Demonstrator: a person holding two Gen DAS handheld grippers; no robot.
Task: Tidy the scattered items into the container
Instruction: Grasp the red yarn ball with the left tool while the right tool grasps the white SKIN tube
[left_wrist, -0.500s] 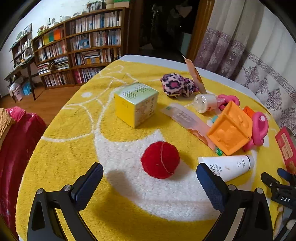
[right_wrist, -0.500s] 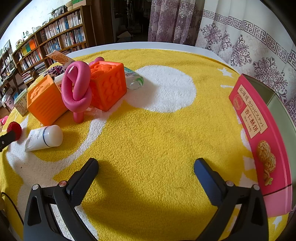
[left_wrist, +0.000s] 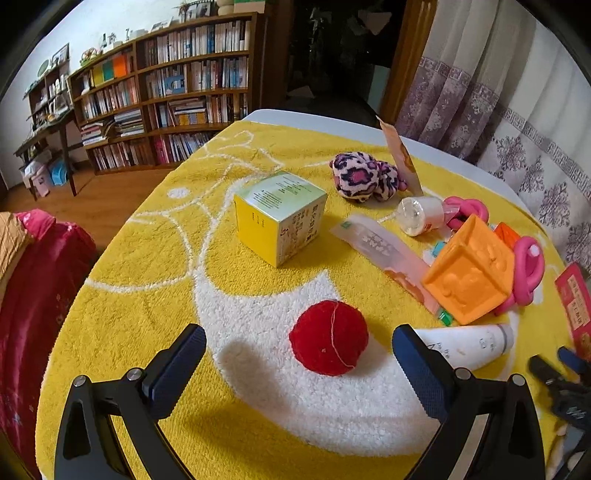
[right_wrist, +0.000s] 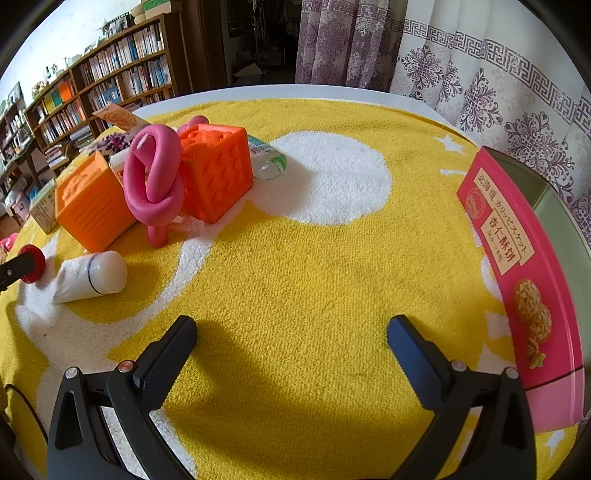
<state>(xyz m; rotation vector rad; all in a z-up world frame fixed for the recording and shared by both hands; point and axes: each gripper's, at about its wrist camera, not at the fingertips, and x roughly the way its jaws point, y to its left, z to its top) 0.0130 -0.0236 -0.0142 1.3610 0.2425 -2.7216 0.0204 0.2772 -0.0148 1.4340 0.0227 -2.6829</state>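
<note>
Both wrist views look steeply down and forward from close above the yellow rug (left_wrist: 155, 295). The left one faces the red ball (left_wrist: 328, 341), the right one bare rug farther right. Both catch the white tube (left_wrist: 476, 343) (right_wrist: 92, 275) and orange cubes (left_wrist: 469, 280) (right_wrist: 92, 206).

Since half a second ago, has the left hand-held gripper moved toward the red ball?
No. The left hand-held gripper sits as before relative to the red ball.

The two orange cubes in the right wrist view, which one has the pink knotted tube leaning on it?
The redder orange cube, farther back; the pink knotted tube leans against its left face. The paler cube sits left of it.
</note>
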